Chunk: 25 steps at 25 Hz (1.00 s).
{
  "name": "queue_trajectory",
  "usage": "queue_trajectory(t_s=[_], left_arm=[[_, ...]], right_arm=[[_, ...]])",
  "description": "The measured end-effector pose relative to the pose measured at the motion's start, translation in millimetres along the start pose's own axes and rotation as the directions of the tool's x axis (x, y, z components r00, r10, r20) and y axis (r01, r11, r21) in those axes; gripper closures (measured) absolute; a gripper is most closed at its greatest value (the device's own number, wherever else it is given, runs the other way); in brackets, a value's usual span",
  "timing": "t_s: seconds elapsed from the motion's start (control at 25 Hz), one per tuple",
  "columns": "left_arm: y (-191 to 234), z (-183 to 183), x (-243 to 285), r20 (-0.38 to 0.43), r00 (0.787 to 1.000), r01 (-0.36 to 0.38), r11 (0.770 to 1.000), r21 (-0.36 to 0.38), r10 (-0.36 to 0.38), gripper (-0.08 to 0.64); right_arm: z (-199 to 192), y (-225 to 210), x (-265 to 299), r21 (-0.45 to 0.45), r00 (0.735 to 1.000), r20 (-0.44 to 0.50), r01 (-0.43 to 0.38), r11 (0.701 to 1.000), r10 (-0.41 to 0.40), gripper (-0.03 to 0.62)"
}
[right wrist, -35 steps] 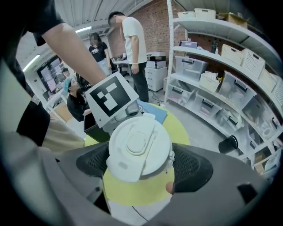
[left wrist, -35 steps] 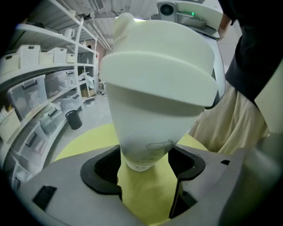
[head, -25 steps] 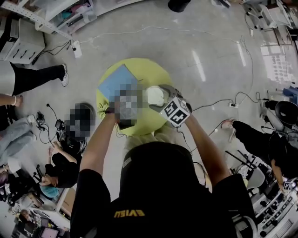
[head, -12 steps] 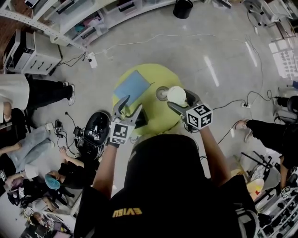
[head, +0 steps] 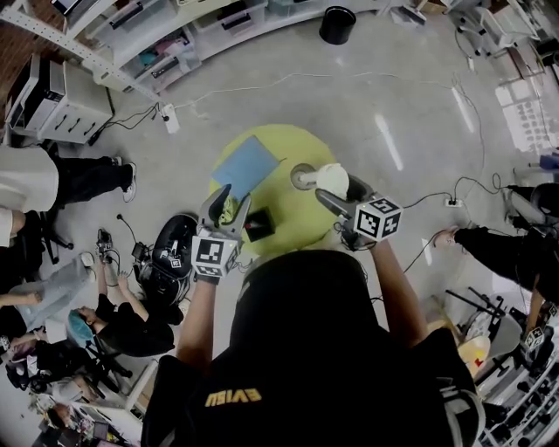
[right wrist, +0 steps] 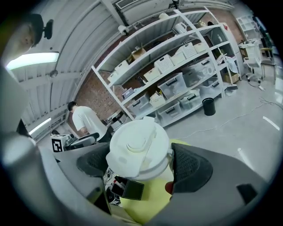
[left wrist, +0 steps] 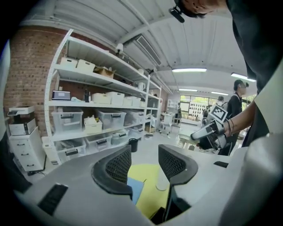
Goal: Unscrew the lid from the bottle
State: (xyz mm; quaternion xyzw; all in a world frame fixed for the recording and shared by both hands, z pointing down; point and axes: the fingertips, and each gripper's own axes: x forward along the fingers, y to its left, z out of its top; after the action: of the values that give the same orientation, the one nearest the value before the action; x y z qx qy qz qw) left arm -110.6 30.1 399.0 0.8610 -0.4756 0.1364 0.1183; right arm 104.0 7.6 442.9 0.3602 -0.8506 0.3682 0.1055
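Observation:
My right gripper (right wrist: 139, 162) is shut on the white lid (right wrist: 140, 148), which fills the gap between its dark pads. In the head view the lid (head: 332, 180) hangs just right of the clear bottle (head: 302, 177), which stands open-mouthed on the round yellow table (head: 288, 218). My left gripper (head: 234, 195) is raised at the table's left side. Its jaws have just been closing and stand open, with nothing between them. Through that gap (left wrist: 145, 162) the bottle (left wrist: 162, 180) shows far below.
A blue sheet (head: 245, 166) and a small black box (head: 258, 227) lie on the table. People sit and stand on the floor at the left (head: 105, 323). Shelves with plastic bins (head: 166, 48) line the back. Cables (head: 437, 196) cross the floor, and a black bucket (head: 337, 24) stands far off.
Both grippers have risen from the table. The left one has drawn away to the left with narrower jaws. The lid has moved right of the bottle in the right gripper.

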Motion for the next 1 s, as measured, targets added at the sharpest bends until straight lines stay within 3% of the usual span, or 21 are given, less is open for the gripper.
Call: queue_trajectory(t_s=[0.52, 1.0], left_arm=[[24, 7, -13, 0.057, 0.996, -0.059, 0.994, -0.092, 0.065, 0.370], [11, 15, -8, 0.064, 0.997, -0.031, 0.996, -0.080, 0.036, 0.374]], right_arm=[[3, 2, -10, 0.020, 1.000, 0.022, 0.014, 1.000, -0.015, 0.167], [12, -1, -20, 0.067, 0.998, 0.060, 0.015, 0.998, -0.019, 0.167]])
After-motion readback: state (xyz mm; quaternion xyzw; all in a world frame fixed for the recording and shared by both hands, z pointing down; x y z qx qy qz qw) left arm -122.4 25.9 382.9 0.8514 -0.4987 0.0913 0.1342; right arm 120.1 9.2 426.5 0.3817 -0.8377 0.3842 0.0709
